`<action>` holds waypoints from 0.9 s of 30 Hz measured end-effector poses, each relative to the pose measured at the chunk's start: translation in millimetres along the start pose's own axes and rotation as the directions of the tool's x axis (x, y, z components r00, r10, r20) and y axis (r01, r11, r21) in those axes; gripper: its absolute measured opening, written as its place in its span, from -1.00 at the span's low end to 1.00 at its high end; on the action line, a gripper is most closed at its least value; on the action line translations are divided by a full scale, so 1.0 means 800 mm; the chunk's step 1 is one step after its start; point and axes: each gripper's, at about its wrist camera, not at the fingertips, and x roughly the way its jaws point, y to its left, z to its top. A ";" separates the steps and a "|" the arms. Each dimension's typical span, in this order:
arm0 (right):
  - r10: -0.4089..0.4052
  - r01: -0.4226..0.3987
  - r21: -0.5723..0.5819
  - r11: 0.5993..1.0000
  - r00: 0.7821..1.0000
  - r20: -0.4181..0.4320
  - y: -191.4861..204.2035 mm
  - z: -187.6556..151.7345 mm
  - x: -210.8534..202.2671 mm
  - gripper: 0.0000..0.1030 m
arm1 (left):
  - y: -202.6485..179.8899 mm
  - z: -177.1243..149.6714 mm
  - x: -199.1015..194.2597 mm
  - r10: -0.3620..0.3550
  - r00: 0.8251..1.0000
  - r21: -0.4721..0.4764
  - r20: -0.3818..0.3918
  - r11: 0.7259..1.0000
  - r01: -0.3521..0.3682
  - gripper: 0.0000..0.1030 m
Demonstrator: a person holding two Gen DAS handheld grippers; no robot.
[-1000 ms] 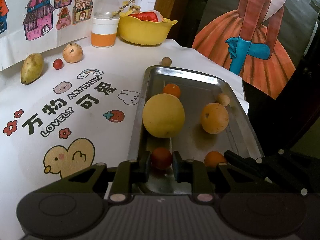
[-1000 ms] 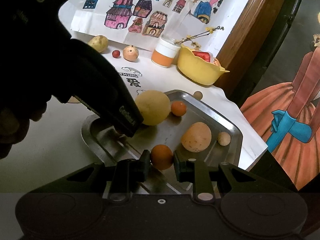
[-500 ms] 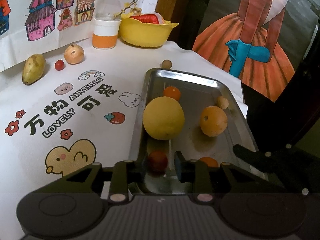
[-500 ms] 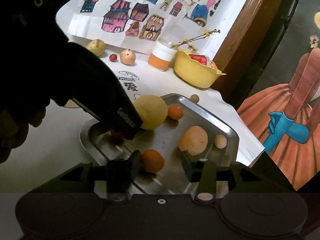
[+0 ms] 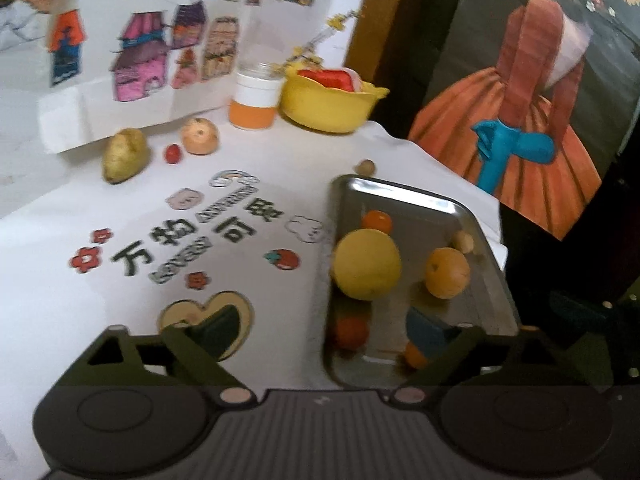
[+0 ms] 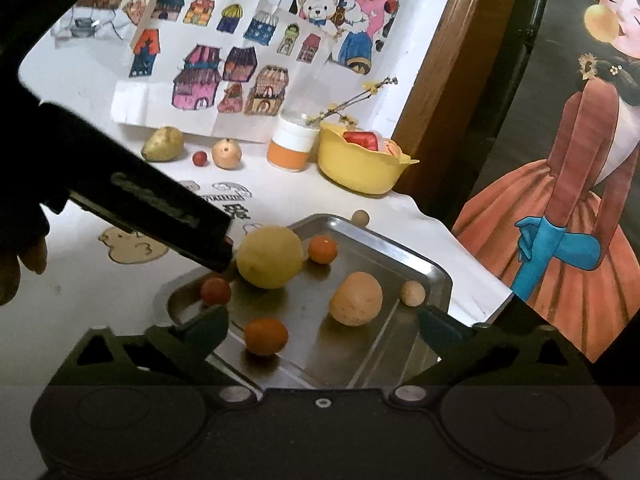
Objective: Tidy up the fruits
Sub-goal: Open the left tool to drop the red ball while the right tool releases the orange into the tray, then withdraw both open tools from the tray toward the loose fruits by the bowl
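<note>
Holding six fruits, the metal tray (image 6: 424,268) on the bench (image 5: 260,280) carries a big yellow citrus (image 6: 270,257), a pale orange (image 6: 356,298), a mandarin (image 6: 322,249), a small tan ball (image 6: 413,292), a red fruit (image 6: 215,291) and a small orange (image 6: 266,336). Both the left tool (image 5: 320,330) and the right tool (image 6: 322,326) gape wide and empty, the small orange lying just beyond the right tool's left finger. A yellow bowl (image 6: 362,168) at the far edge holds red pieces, and the cloth's writing reads "LOVELY ANYTHING" only blurrily.
</note>
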 end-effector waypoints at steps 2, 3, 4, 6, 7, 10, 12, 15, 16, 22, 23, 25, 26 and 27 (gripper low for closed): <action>0.014 -0.014 -0.002 1.000 1.000 -0.005 0.003 0.000 -0.004 0.99 | 0.009 -0.004 -0.008 0.012 1.000 -0.021 0.006 1.000 -0.012 0.92; 0.022 -0.022 -0.002 1.000 1.000 -0.009 0.005 0.000 -0.007 0.99 | 0.014 -0.007 -0.012 0.018 1.000 -0.030 0.006 0.999 -0.018 0.95; 0.033 -0.033 -0.002 0.999 0.999 -0.014 0.007 0.000 -0.009 0.99 | 0.017 -0.009 -0.015 0.025 1.000 -0.039 0.006 0.999 -0.025 0.96; 0.058 -0.058 -0.003 0.998 0.998 -0.026 0.011 -0.001 -0.014 0.99 | 0.025 -0.014 -0.020 0.039 0.999 -0.054 0.004 0.998 -0.039 0.99; 0.069 -0.069 -0.003 0.998 0.997 -0.030 0.014 -0.001 -0.017 0.99 | 0.030 -0.017 -0.023 0.046 0.999 -0.061 0.001 0.997 -0.046 0.99; 0.094 -0.094 0.003 0.996 0.995 -0.038 0.022 0.000 -0.027 0.99 | 0.043 -0.023 -0.031 0.070 0.997 -0.084 -0.010 0.994 -0.071 0.99; 0.109 -0.109 0.009 0.994 0.993 -0.044 0.027 0.001 -0.034 0.99 | 0.051 -0.027 -0.038 0.085 0.996 -0.098 -0.017 0.991 -0.087 0.99; 0.145 -0.145 0.015 0.989 0.988 -0.051 0.035 0.005 -0.044 0.99 | 0.062 -0.031 -0.048 0.113 0.993 -0.103 -0.028 0.988 -0.115 0.99; 0.157 -0.156 0.011 0.988 0.986 -0.052 0.039 0.007 -0.049 0.99 | 0.066 -0.032 -0.052 0.122 0.992 -0.100 -0.032 0.987 -0.124 0.99; 0.141 -0.143 -0.068 0.987 0.990 -0.029 0.062 0.020 -0.076 0.99 | 0.087 -0.039 -0.075 0.129 0.990 -0.062 -0.049 0.989 -0.132 0.99; 0.140 -0.142 -0.074 0.987 0.990 -0.024 0.065 0.023 -0.080 0.99 | 0.091 -0.039 -0.079 0.134 0.990 -0.054 -0.046 0.989 -0.136 0.99; 0.142 -0.143 -0.083 0.986 0.990 -0.014 0.069 0.031 -0.088 0.99 | 0.099 -0.038 -0.087 0.142 0.989 -0.045 -0.040 0.989 -0.143 0.99; 0.145 -0.145 -0.087 0.986 0.989 -0.006 0.070 0.035 -0.092 0.99 | 0.103 -0.037 -0.091 0.142 0.989 -0.043 -0.035 0.989 -0.143 0.99; 0.146 -0.145 -0.095 0.985 0.989 0.005 0.072 0.039 -0.097 0.99 | 0.107 -0.034 -0.096 0.139 0.990 -0.042 -0.028 0.989 -0.141 0.99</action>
